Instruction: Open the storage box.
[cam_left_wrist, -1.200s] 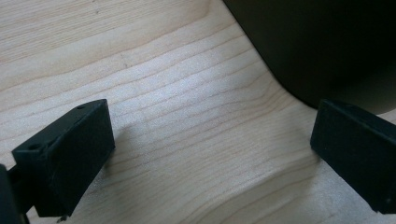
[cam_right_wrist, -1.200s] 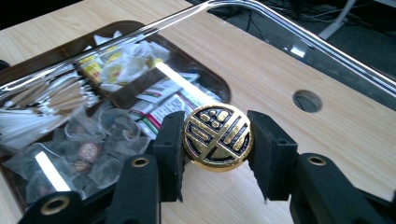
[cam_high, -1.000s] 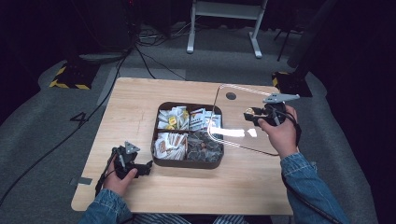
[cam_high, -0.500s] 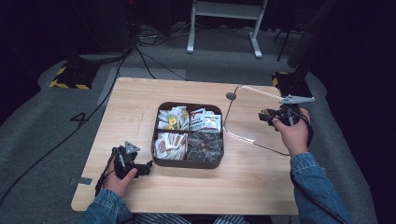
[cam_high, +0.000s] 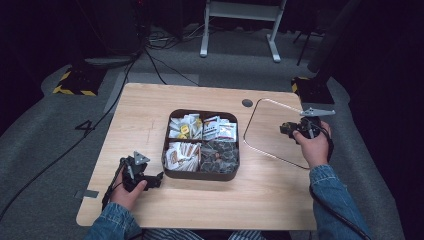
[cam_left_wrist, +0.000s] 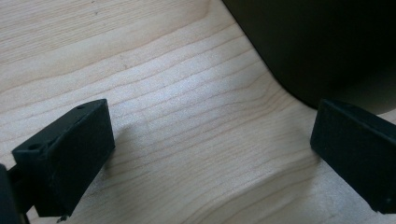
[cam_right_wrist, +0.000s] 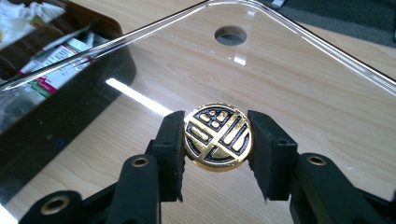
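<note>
While our right gripper (cam_right_wrist: 217, 140) pinches the clear lid's gold knob (cam_right_wrist: 218, 136), we hold the lid (cam_high: 270, 131) just right of the compartment box (cam_high: 201, 172).

With the box as landmark, the transparent lid sits wholly to its right, low over the table (cam_high: 150, 105), its near edge beside the box's right wall; whether it already rests on the wood we cannot tell. The knob sits squarely between the right jaws, pinched on both sides, so any setting down or lifting falls to this hand. Our left gripper (cam_high: 141, 175) waits just left of the box's front left corner, jaws spread wide and holding nothing, the dark wall close ahead of them.
</note>
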